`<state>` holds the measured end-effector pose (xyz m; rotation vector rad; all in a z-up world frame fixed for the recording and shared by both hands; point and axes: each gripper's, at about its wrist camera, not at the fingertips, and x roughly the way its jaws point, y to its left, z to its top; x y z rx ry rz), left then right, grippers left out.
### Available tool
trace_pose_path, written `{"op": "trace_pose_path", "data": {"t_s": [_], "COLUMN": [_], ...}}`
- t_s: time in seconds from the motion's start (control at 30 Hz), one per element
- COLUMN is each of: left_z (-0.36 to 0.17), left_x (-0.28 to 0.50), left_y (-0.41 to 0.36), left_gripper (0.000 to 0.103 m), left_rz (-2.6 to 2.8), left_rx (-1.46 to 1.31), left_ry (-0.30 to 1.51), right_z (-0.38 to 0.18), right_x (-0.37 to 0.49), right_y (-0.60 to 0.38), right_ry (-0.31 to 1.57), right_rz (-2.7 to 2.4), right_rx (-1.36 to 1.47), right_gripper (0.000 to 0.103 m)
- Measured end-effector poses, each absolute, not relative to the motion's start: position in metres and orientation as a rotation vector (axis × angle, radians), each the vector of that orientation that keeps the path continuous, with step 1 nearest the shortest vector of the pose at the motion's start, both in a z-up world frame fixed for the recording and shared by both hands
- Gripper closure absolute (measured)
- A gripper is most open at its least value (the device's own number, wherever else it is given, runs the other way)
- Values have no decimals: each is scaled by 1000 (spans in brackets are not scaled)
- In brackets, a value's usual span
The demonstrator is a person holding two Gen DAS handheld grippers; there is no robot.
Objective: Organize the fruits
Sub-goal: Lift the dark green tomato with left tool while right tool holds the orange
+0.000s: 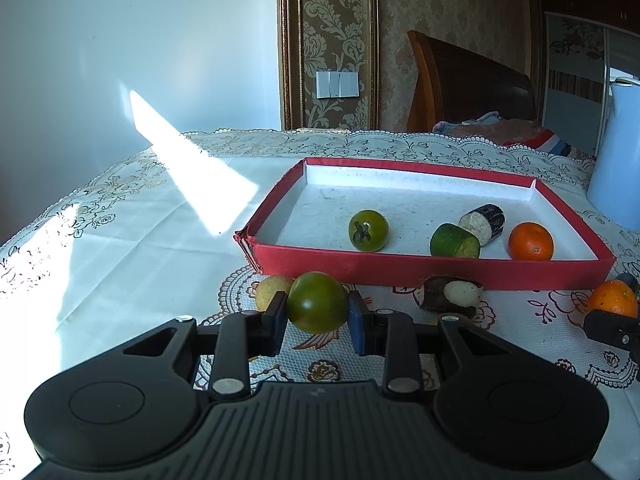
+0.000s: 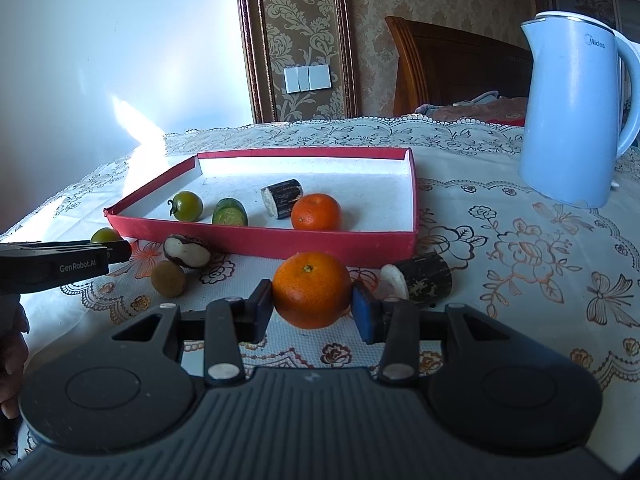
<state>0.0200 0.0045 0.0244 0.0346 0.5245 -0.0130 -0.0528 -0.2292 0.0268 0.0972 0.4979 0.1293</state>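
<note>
Green tomato (image 1: 317, 307) clamped in left tool (image 1: 317, 322), just short of red tray (image 1: 432, 270) rim

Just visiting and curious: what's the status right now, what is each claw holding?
Left gripper shut on round green tomato. Right gripper shut on round orange tangerine. Red cardboard tray ahead, four pieces inside. Path clear.

In the left wrist view, the kettle (image 1: 618, 160) is cut off by the right edge, and the held green tomato (image 1: 317, 302) half hides a yellowish fruit (image 1: 272, 289) of uncertain kind.
</note>
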Motion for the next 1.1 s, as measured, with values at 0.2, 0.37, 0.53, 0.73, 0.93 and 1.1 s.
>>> {"op": "trace_pose_path", "data": {"t_s": [0.2,0.37,0.53,0.73,0.93,1.1], "left_z": [25,25,24,25,25,25], "left_x": [20,19,19,18,19,19], "left_y": [4,3,2,2,3,4], "left_gripper": [73,73,73,73,73,73], "left_rz": [-9,-7,-6,-5,-3,0], "left_rx": [39,43,45,45,45,41], "left_ry": [522,518,518,519,520,519], "right_z": [27,27,27,27,28,28], "right_x": [-54,-54,-53,-54,-54,-55], "right_y": [-230,-229,-229,-229,-230,-231], "right_ry": [493,492,493,491,489,484], "right_rz": [132,132,134,134,134,136], "right_rx": [101,99,97,97,101,107], "right_gripper": [63,63,63,63,63,63]}}
